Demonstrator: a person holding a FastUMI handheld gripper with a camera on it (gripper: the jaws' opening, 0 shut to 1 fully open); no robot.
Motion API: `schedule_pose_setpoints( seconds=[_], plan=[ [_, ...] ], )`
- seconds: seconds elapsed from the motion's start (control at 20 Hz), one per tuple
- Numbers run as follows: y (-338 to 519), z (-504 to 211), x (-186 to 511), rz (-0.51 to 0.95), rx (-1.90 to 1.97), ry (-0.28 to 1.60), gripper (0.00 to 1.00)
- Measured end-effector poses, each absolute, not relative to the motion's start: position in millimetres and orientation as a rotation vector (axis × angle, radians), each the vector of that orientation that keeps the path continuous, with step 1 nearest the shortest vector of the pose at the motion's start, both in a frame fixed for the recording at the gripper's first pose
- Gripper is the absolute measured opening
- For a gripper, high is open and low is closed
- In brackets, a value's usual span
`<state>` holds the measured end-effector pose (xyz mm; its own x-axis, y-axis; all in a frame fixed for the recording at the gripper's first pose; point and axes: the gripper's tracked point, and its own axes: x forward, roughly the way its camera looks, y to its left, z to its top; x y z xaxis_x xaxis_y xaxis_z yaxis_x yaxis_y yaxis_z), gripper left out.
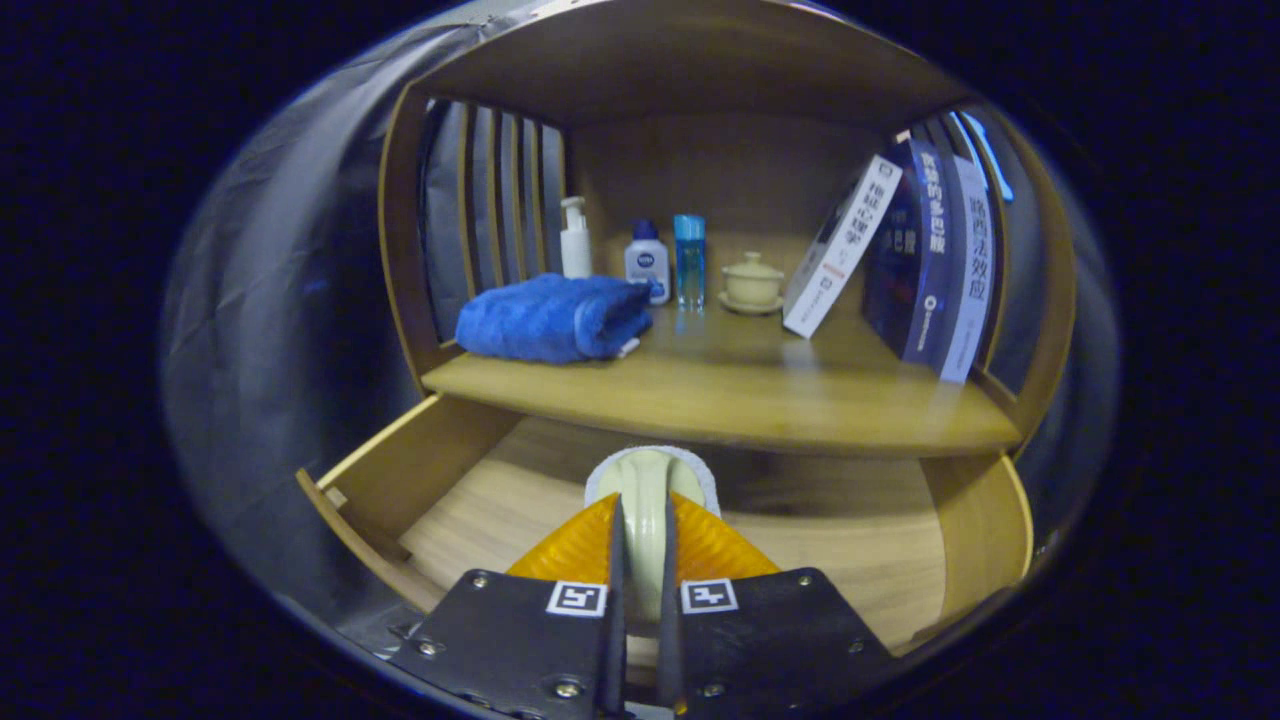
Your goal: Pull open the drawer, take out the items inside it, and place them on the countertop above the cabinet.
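Observation:
The wooden drawer (400, 480) stands pulled open below the cabinet's countertop (740, 395). My gripper (642, 520) is over the drawer's inside, shut on a pale cream handle of a brush-like item (645, 480) with a white fuzzy edge around its far end. The handle runs straight between both fingers (575, 545), and the item sits above the drawer's floor, just under the countertop's front edge. How much of the item lies behind the fingers is hidden.
On the countertop lie a folded blue towel (550, 318), a white pump bottle (575, 240), a small white bottle (648, 262), a blue bottle (689, 260), a lidded cream cup on a saucer (752, 282) and leaning books (900, 260). Slatted side walls (495, 205) flank the shelf.

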<state>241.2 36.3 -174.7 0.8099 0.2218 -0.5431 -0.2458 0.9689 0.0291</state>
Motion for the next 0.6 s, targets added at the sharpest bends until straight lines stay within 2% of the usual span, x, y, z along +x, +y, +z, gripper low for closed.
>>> schedule_pose_setpoints(
  seconds=[0.6],
  plan=[
    [31, -90, 291, 0.134, 0.031, 0.363, 0.13]
  ],
)
